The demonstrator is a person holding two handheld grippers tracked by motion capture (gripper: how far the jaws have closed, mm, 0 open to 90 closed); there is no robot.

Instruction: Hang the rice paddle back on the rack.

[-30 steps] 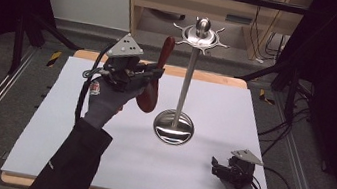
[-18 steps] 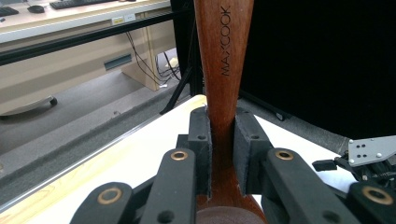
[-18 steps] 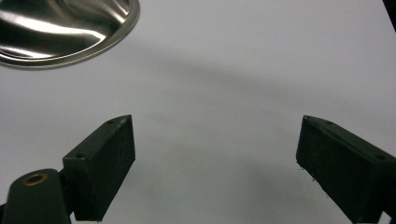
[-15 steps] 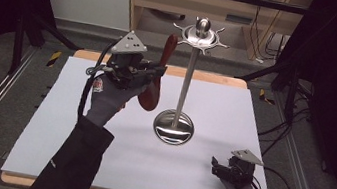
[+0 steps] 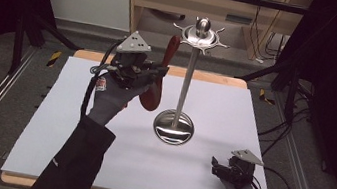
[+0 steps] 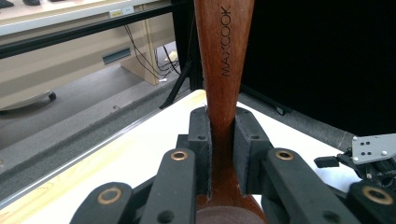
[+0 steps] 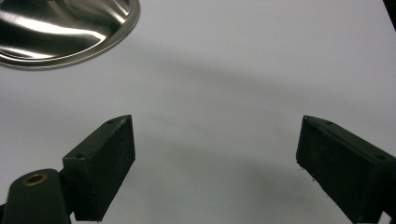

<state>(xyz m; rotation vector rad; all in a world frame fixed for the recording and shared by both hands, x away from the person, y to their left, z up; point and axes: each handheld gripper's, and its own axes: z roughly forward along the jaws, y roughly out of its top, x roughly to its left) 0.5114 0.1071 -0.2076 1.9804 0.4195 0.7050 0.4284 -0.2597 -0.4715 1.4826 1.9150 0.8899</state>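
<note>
We have one table (image 5: 71, 125) with a white top; on it one steel utensil stand (image 5: 175, 126), round dished base, thin upright post, hooked crown (image 5: 200, 34) at head height; no utensil hangs on the crown.

Left gripper (image 5: 157, 70) is up in the air left of the post, jaws clamped hard on one wooden spoon (image 5: 152, 94); in the left gripper view the pads pinch the narrow neck of the spoon (image 6: 223, 65), handle running up and away, bowl end below the jaws; in the high view the handle tip sits near the crown, just left of it, not touching as far as we can tell.

Right gripper (image 5: 220, 167) rests low at the near right corner of the table, jaws wide apart, nothing between them; the right gripper view looks along the white top with the stand's base rim (image 7: 70, 32) at upper left.

Handling, our read: spoon is light, stiff, solid wood, not fragile; smooth finish may pivot in the pads if gripped off balance; the neck grip near the bowl looks sound, keeps the handle end free for a hook; stand is top-heavy-looking on a thin post, so a nudge could rock it.

Count: one spoon, one stand, two grippers.
</note>
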